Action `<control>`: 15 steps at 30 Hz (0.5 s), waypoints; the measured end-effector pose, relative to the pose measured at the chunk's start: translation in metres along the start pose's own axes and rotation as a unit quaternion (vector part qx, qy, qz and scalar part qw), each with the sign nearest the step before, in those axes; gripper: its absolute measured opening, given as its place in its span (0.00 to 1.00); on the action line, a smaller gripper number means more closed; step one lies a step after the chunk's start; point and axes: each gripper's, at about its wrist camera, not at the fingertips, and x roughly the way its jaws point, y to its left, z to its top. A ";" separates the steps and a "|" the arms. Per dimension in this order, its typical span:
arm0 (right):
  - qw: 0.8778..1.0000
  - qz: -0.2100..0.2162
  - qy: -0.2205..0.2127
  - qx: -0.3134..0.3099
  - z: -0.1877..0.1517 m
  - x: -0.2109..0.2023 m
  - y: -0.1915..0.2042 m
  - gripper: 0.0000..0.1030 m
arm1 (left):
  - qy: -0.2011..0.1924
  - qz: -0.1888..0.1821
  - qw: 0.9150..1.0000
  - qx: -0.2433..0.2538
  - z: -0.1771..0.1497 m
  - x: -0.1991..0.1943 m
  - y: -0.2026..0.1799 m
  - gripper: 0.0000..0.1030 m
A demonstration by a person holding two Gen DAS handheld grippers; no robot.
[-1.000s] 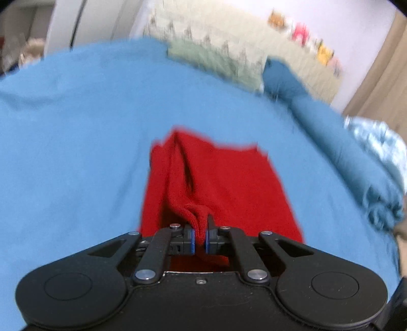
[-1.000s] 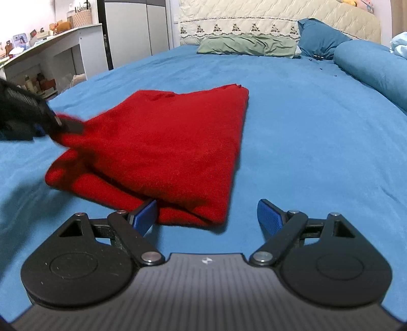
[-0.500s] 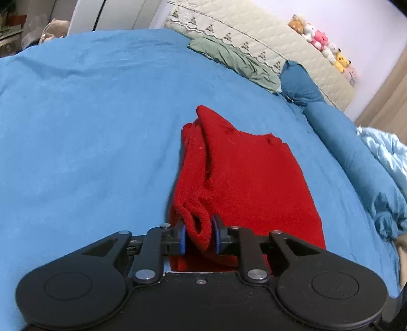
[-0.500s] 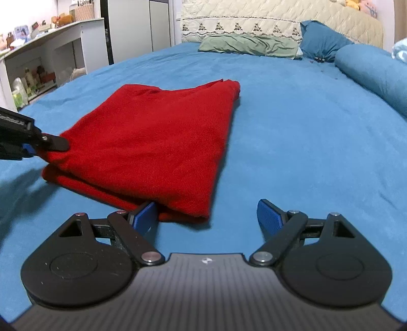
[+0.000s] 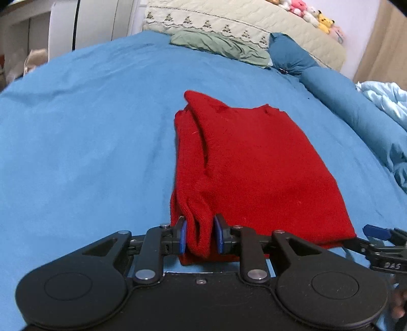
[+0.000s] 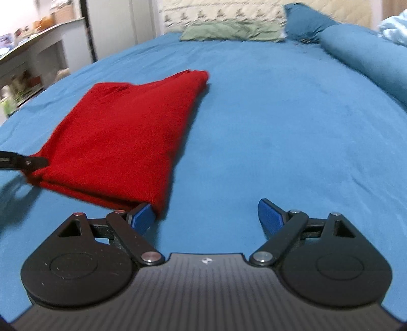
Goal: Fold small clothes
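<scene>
Surface is a bed with a blue bedsheet (image 5: pixel 84 132), lightly creased. At the far end: quilted beige headboard (image 5: pixel 254 23), a flat green pillow (image 5: pixel 218 48), a dark blue pillow (image 5: pixel 290 56) and a long blue bolster (image 5: pixel 361 112) running down the right side. Pale blue quilt (image 5: pixel 386 96) bunched beyond the bolster. Plush toys (image 5: pixel 305 12) sit on top of the headboard. White wardrobe (image 5: pixel 101 23) off the far-left corner; right wrist view also shows a white desk (image 6: pixel 38 45) with clutter on and under it, blurred.

Red knit garment (image 5: pixel 254 173) lies folded into a rough rectangle mid-bed, flat on the sheet, layered edges stacked on its left side.

Left gripper (image 5: pixel 201 239): jaws opening, a ribbed cuff-like fold of the near-left corner sits between the blue pads. Fabric looks slack; I can't tell whether the pads touch it, reads as released.

Right gripper (image 6: pixel 206 216): jaws wide apart, nothing between them, only sheet. Its left finger (image 6: pixel 142 216) is just beside the garment's near-right corner, possibly touching; the garment is off to the left of the gap.
</scene>
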 end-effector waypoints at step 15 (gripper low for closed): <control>0.980 0.155 0.089 0.089 0.129 0.027 -0.023 1.00 | 0.036 -0.069 0.995 -0.068 0.095 0.041 0.040 0.99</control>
